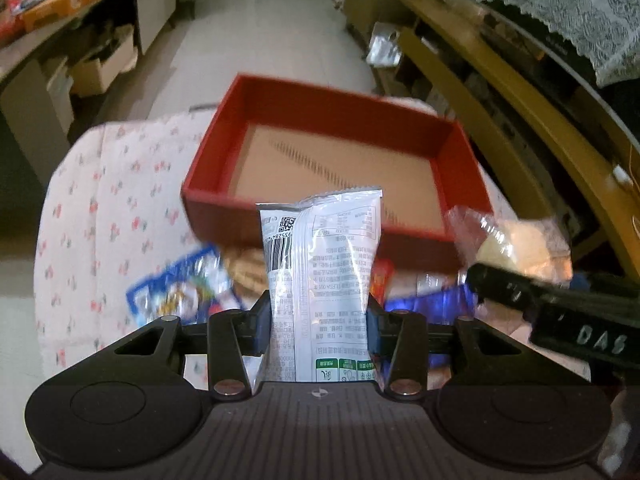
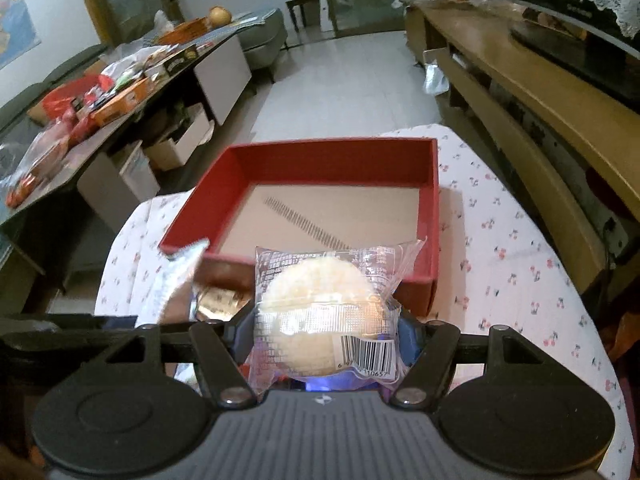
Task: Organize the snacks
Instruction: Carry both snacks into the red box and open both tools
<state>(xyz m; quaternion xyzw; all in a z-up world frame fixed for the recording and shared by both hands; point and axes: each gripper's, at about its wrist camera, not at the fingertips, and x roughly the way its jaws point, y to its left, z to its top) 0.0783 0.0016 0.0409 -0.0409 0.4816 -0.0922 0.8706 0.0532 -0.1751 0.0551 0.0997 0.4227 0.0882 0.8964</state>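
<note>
Over the cherry-print cloth (image 2: 500, 240), each gripper clamps a snack beside the red box (image 2: 332, 156).

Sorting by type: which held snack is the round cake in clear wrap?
The round cake in the right gripper; the left gripper holds a tall silver printed packet.

My left gripper (image 1: 320, 316) is black and pinches a white packet (image 1: 320, 264) with black print, a barcode and green squares. My right gripper (image 2: 326, 334), black too, grips a clear wrapper (image 2: 324, 312) with white print over a pale cream round cake. The box (image 2: 430, 208) is red with a tan floor. The cloth (image 2: 500, 240) is white with small red cherries.
</note>
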